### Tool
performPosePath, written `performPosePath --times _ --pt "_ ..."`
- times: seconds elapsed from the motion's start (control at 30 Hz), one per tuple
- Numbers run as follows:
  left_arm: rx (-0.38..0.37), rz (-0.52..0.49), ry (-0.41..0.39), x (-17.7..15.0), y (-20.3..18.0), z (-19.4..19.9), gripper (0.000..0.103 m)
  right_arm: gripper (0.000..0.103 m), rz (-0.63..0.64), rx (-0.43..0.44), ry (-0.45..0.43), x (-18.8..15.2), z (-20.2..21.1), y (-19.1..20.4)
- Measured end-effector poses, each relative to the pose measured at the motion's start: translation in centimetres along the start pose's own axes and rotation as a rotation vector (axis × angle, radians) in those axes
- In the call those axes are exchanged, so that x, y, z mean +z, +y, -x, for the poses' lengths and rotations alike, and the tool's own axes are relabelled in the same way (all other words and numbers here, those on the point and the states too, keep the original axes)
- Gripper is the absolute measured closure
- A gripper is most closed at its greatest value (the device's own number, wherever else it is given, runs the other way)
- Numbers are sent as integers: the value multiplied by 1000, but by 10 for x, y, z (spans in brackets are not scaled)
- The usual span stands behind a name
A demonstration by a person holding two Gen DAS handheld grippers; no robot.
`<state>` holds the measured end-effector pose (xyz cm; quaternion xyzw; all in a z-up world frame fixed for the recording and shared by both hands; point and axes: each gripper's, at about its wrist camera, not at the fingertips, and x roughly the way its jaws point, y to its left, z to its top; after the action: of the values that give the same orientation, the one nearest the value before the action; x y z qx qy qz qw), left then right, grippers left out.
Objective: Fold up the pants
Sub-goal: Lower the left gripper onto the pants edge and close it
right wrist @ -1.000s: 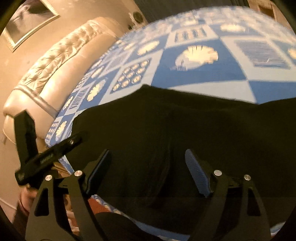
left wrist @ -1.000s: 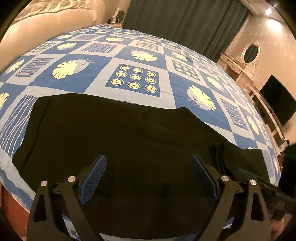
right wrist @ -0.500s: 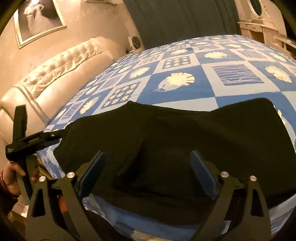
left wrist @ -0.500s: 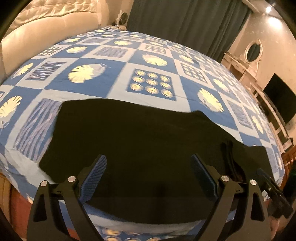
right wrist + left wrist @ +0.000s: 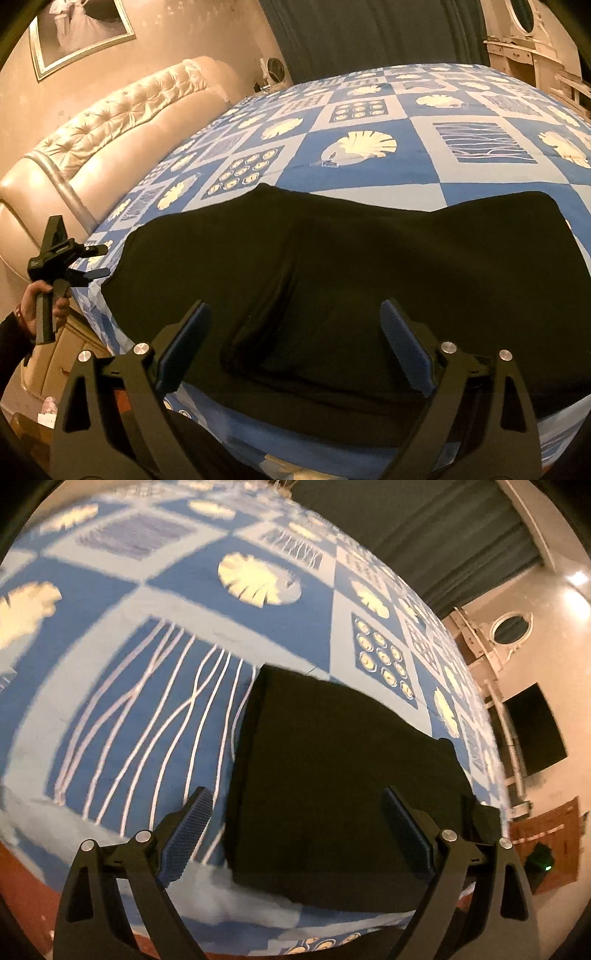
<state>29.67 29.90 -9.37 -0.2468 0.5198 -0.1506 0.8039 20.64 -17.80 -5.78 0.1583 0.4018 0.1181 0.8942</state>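
Black pants (image 5: 369,266) lie flat on the bedspread (image 5: 369,122); left gripper (image 5: 295,834) and right gripper (image 5: 291,339) gape wide, both holding nothing.

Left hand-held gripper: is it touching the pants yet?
Apart. In the right wrist view the left hand-held gripper hangs open off the left end of the black pants, with blue bedspread showing between its fingertips and the cloth.
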Motion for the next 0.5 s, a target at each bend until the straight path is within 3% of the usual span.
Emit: performPosePath --times 0.07,0.17,0.23,0.3,0.5 --pt "-24 20 28 3 9 -10 12 10 -6 0 7 0 -1 -1" --pt "-91 8 0 5 11 -11 12 10 -17 1 18 -1 -4 -3" --pt "-204 33 6 5 13 -13 12 10 -22 0 28 -1 -6 -4" --pt "-263 32 22 5 10 -19 12 10 -24 -1 36 -1 -8 -4" --pt "-263 7 29 9 6 -33 12 10 -17 -5 44 -1 -10 -1"
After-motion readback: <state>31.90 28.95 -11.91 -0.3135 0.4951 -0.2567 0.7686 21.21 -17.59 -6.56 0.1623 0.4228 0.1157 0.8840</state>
